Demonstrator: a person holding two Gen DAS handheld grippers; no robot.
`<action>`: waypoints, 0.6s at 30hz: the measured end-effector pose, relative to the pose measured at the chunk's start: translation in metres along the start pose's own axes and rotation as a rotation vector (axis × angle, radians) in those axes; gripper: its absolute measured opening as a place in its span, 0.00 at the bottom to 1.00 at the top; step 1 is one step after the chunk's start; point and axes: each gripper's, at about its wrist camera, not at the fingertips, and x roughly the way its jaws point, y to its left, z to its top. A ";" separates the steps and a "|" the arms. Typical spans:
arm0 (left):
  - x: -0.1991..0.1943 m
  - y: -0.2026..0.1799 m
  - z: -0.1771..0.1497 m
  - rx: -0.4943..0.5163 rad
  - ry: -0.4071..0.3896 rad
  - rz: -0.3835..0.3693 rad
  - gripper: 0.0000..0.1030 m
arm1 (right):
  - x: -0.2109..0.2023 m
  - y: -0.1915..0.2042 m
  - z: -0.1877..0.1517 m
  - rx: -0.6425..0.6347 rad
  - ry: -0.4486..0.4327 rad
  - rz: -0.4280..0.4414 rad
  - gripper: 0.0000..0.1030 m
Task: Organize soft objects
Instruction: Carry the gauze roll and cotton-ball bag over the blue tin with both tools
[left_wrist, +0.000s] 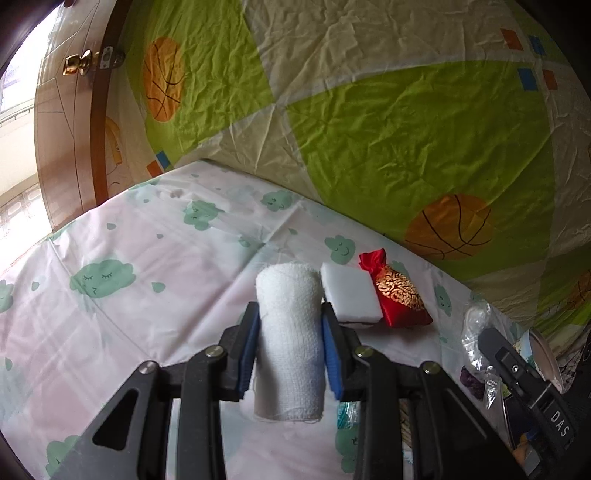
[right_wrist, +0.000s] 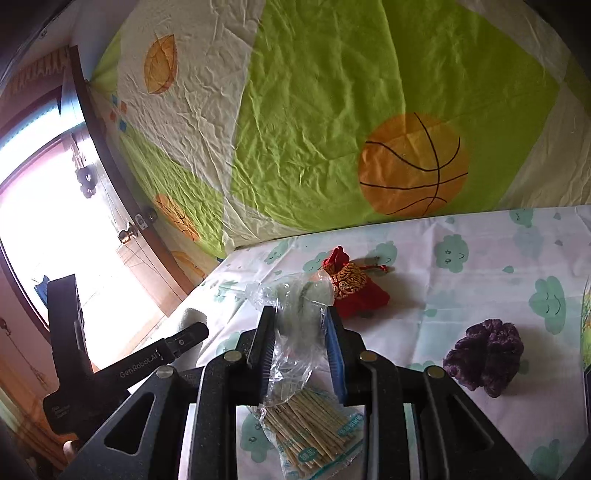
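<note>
My left gripper (left_wrist: 290, 314) is shut on a white gauze roll (left_wrist: 288, 343), held upright just above the cloud-print sheet (left_wrist: 147, 258). Right of it lie a white sponge block (left_wrist: 351, 293) and a red and gold pouch (left_wrist: 400, 295), side by side and touching. My right gripper (right_wrist: 300, 317) is shut on a clear plastic bag (right_wrist: 299, 314) with something pale green inside. The red pouch (right_wrist: 351, 290) lies just beyond it. A purple fluffy scrunchie (right_wrist: 485, 356) lies on the sheet to the right.
A packet of wooden sticks (right_wrist: 314, 428) lies under my right gripper. A green and cream basketball-print quilt (left_wrist: 406, 129) rises behind the bed. A wooden door with a brass knob (left_wrist: 79, 64) stands at the left. A tin (left_wrist: 543, 354) sits at the far right.
</note>
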 end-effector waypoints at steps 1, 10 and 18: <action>-0.002 -0.002 0.000 0.008 -0.013 -0.003 0.30 | -0.005 0.003 -0.002 -0.030 -0.014 -0.028 0.28; -0.014 -0.029 -0.006 0.134 -0.101 -0.018 0.30 | -0.063 0.013 -0.022 -0.235 -0.188 -0.267 0.28; -0.024 -0.051 -0.017 0.228 -0.175 0.003 0.30 | -0.095 0.004 -0.031 -0.275 -0.240 -0.329 0.28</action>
